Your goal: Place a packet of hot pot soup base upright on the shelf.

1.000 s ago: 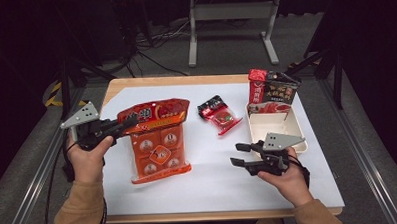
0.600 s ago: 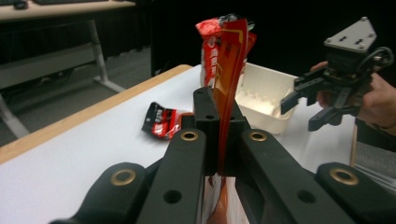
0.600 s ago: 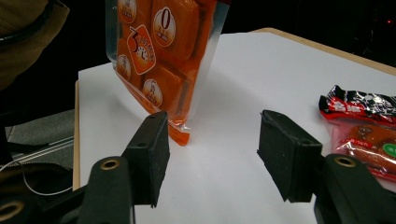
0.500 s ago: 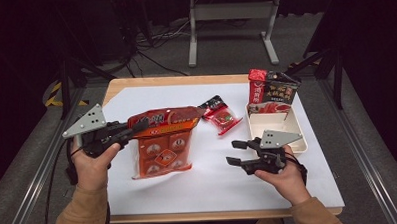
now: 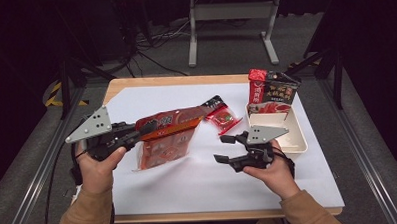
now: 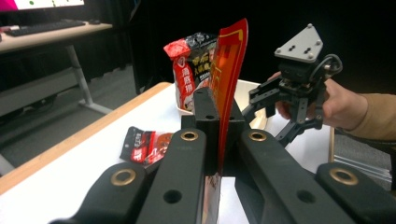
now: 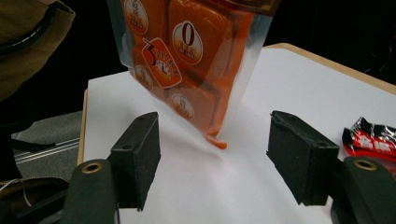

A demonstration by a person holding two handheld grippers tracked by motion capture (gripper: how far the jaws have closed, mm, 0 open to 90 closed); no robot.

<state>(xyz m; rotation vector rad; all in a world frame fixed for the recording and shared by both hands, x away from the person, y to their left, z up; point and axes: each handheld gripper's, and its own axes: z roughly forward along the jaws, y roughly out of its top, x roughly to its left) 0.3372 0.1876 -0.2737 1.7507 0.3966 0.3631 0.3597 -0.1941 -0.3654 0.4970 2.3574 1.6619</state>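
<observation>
- Your left tool (image 5: 146,128) is clamped on the top edge of the orange clear-fronted pouch of wrapped blocks (image 5: 162,143), lifted at the counter's (image 5: 199,182) left with its bottom corner touching.
- Your right tool (image 5: 227,148) has just been opening; nothing sits between its jaws.
- The cream rectangular tray (image 5: 295,138) at far right holds a red-and-black bag (image 5: 273,92) standing at its far end.

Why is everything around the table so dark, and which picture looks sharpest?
High view: light falls on the white table, the room behind stays black, slightly soft. Left gripper view: the orange pouch is sharp, the near jaws blurred. Right gripper view: pouch plastic shows glare.
</observation>
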